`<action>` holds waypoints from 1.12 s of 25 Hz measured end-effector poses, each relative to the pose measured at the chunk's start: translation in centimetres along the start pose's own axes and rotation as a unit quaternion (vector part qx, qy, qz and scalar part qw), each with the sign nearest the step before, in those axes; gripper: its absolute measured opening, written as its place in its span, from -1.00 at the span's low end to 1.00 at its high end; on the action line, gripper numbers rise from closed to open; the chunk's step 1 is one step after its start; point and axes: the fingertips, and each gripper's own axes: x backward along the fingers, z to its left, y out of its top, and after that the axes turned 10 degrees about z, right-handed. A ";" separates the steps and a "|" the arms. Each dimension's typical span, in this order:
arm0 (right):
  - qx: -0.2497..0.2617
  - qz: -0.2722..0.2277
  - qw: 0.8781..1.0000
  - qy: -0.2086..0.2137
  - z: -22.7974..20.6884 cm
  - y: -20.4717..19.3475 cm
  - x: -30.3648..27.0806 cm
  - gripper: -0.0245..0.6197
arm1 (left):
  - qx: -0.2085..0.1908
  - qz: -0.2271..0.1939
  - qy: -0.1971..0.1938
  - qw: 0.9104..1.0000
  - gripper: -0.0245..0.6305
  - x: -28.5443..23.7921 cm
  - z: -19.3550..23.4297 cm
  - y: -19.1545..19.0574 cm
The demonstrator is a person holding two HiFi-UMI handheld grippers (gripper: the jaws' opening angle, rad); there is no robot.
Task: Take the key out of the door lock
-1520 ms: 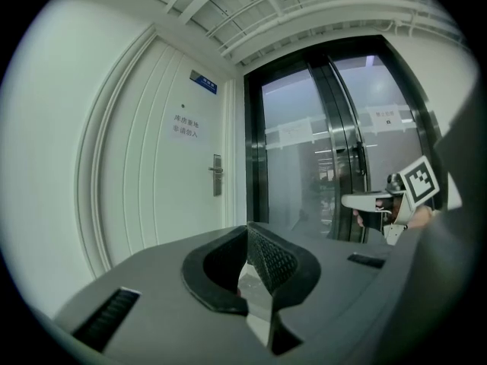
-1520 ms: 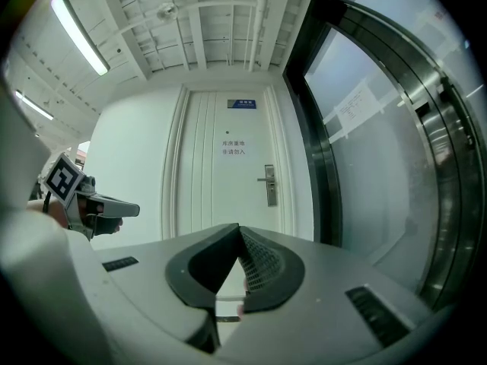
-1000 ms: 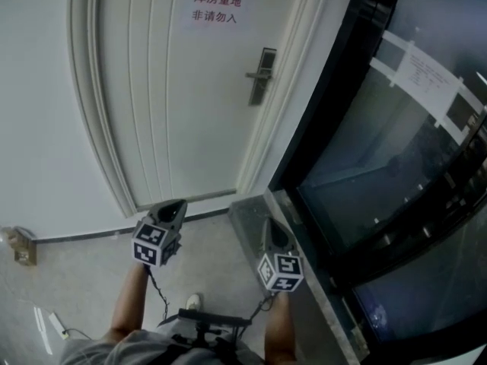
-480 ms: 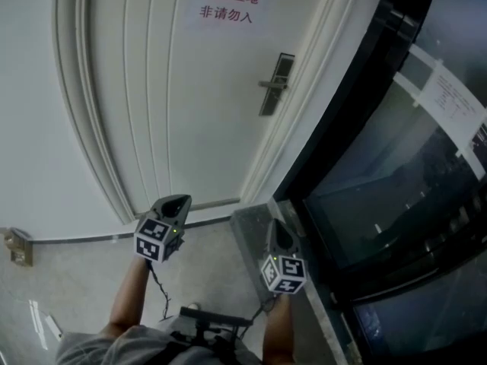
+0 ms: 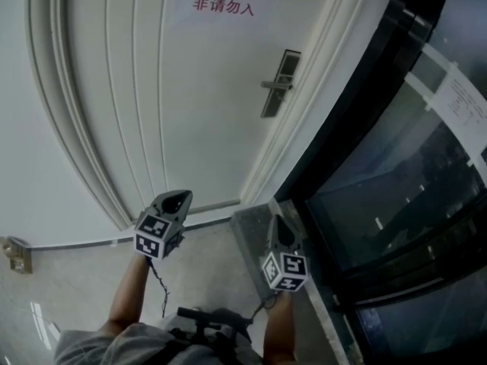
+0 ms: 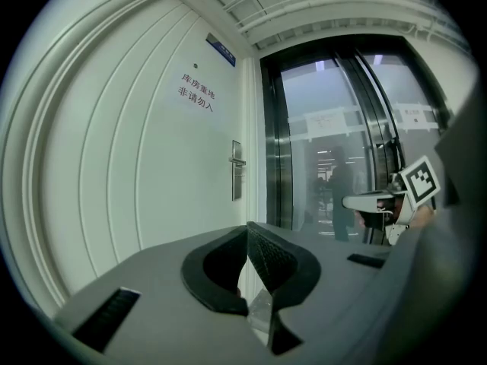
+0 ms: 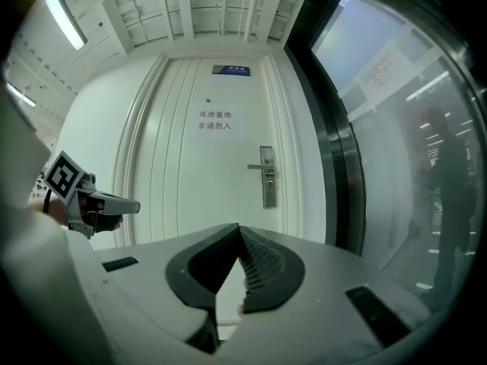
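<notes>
The lock plate (image 5: pixel 283 73) sits at the right edge of the white door (image 5: pixel 198 112), and any key in it is too small to make out in any view. Both grippers are well below and short of the lock plate: the left gripper (image 5: pixel 178 197) down to its left, the right gripper (image 5: pixel 278 224) almost straight beneath it. Each gripper's jaws are pressed together with nothing between them. The step in hand looks like the approach. It would likely go best to bring the right gripper level with the lock plate, part its jaws before arrival, and line them up squarely with the key so the pull comes straight out.
</notes>
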 end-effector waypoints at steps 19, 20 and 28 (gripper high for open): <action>0.006 0.000 1.000 0.007 -7.0 2.9 -11.4 -0.89 | 0.006 0.005 0.012 1.000 -0.90 -11.8 3.3 3.1; 0.006 0.001 1.000 0.009 -7.5 3.2 -12.2 -0.89 | 0.008 0.005 0.013 1.000 -0.90 -12.7 3.4 3.5; 0.005 0.005 1.000 0.021 -10.7 5.1 -18.4 -0.89 | 0.009 0.010 0.021 1.000 -0.90 -18.8 5.2 5.8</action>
